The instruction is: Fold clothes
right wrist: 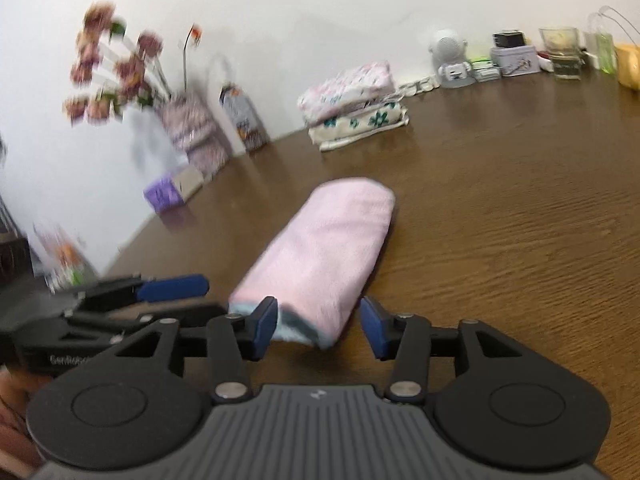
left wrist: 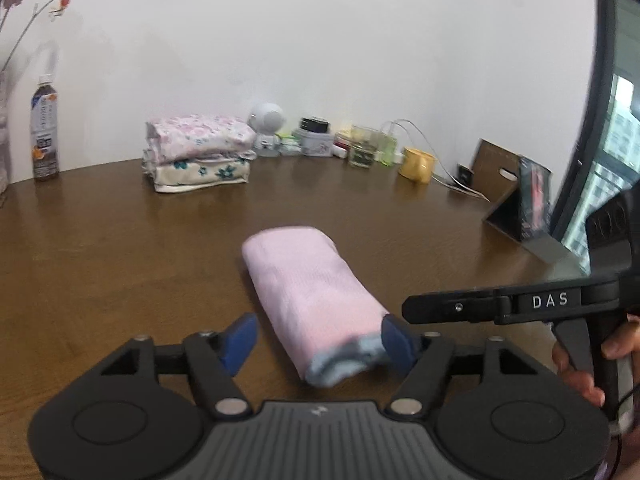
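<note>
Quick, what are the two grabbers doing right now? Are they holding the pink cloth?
Left gripper: open, holding nothing; pink cloth lies between its fingers.
Right gripper: open, holding nothing.

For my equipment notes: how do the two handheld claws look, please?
Both are matte black, with blue pads on the fingertips and silver pivot bolts over a ribbed grey base. The right claw carries white letters "DAS" on its side; the left claw shows partly readable white lettering.
</note>
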`<state>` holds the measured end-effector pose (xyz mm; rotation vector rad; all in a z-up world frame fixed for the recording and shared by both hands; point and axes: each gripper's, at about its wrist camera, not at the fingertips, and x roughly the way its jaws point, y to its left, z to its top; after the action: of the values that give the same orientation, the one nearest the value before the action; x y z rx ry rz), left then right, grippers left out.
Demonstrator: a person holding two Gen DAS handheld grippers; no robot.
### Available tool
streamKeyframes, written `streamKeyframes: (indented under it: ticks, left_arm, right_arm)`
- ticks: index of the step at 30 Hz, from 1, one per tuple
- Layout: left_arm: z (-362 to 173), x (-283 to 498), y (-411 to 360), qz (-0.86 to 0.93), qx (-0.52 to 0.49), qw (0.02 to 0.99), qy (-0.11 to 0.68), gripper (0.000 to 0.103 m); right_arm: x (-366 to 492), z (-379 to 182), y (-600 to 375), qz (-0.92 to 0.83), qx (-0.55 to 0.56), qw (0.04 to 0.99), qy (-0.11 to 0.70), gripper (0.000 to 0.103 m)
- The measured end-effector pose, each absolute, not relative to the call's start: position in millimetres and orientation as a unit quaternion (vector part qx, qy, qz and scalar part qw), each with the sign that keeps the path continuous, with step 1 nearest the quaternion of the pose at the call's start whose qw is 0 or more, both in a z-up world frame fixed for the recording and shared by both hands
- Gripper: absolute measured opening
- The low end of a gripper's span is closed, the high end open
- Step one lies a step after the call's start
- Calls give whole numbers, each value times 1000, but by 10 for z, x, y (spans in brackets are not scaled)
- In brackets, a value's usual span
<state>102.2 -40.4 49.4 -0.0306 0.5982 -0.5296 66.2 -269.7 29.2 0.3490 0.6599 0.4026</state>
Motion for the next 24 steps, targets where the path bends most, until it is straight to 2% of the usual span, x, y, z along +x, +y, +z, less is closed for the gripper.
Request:
streamKeyframes:
  ticks: [11,15,16,19,20,23,24]
  left_arm:
    - [417,1428,-406,-229,-85,908,339,65]
    - [352,1445,-444,-230,-85,904,350,53]
    - [333,1458,-449,-229,-86,903,354,43]
    - [292,1484,-429,-231,-99,898,362,29]
    - [287,1487,-417,-231,-103,897,362,27]
    - [295,1481,-374,-227,-111,898,360,27]
    - [301,1483,-359,-224,-113,898,360,34]
  right_arm:
    - [997,235,-2602,153,185,906,349,47]
    - [1039,190,-2531,153,179,902,361,47]
    - [1040,188,-2526,154,180,902,361,45]
    - [1044,182,-2519,156,183,900,363,37]
    - [1047,180,-2520,157,185,899,363,31]
    - [1056,176,-2530,160,189,898,363,24]
    - [1054,176,-2536,162,189,899,361,23]
